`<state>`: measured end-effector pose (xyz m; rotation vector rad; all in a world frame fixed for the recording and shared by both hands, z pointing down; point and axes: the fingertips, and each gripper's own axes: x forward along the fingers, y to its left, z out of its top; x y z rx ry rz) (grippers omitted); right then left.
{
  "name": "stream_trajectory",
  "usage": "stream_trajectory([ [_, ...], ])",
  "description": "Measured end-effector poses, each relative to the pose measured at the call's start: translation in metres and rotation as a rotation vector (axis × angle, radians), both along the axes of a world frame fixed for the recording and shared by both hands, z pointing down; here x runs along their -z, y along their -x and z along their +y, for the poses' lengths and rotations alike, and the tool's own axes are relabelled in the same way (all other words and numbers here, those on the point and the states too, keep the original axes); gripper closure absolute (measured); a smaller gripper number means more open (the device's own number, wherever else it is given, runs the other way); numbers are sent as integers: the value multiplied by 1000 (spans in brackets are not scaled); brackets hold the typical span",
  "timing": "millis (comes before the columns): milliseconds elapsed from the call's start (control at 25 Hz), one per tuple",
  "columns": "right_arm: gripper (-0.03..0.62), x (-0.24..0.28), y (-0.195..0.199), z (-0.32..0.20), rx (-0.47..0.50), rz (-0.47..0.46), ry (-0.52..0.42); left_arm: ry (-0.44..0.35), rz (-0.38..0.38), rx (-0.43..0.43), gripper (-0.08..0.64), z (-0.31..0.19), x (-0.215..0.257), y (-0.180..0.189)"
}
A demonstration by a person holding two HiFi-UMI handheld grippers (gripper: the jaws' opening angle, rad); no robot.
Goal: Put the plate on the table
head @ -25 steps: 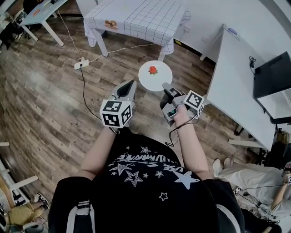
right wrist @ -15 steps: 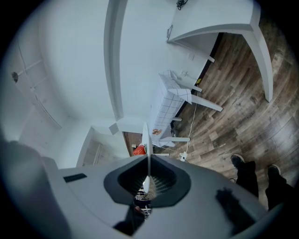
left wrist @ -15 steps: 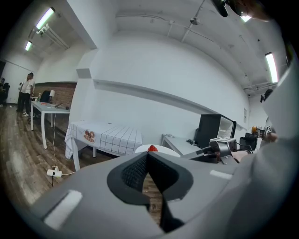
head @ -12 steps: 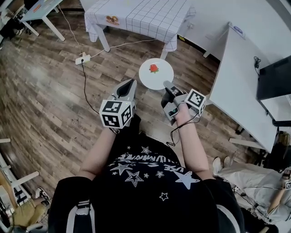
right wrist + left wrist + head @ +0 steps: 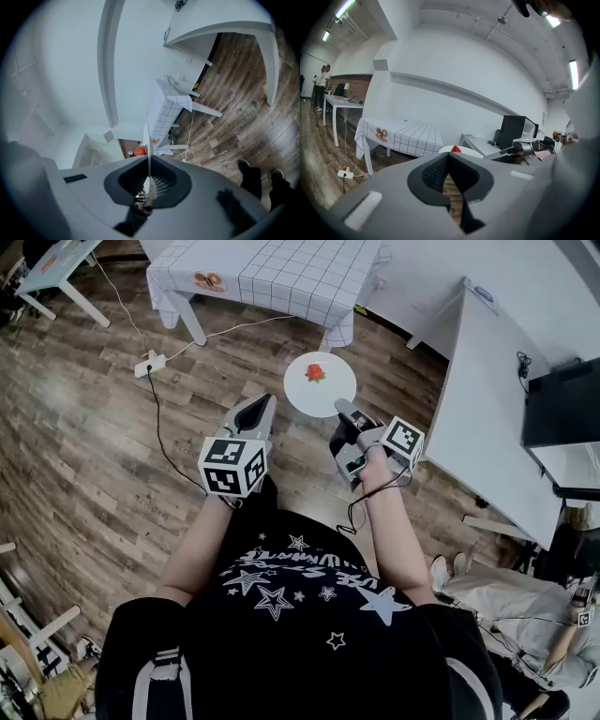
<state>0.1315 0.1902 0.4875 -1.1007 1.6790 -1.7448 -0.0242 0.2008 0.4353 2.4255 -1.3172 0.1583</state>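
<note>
- Head view: a round, smooth white plate (image 5: 324, 392) is held level over plank flooring (image 5: 84, 427), before the checked-cloth table (image 5: 281, 273).
- Its near rim is clamped by the right gripper (image 5: 341, 409).
- The left gripper (image 5: 264, 403) is closed, empty.

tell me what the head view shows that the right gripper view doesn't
Head view only: the left gripper, shut, the plate's round face, the monitor. Right gripper view only: the right gripper's jaws clamped on the plate's rim, seen edge-on. Both: the plate, the red fruit on it, the checked table.
</note>
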Motion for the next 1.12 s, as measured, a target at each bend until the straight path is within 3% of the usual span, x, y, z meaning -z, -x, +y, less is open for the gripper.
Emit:
stream_trajectory([
  [200, 571, 6, 16, -50, 9, 40, 13, 5, 5, 16, 551, -51, 2, 14],
  [640, 571, 17, 43, -147, -22, 35, -16, 41, 43, 46, 551, -160, 4, 62],
  [840, 569, 17, 45, -176, -61, 68, 41, 34, 29, -6, 551, -199, 3, 65],
  [1120, 571, 37, 56, -213, -57, 51, -8, 21, 38, -43, 551, -231, 14, 66],
])
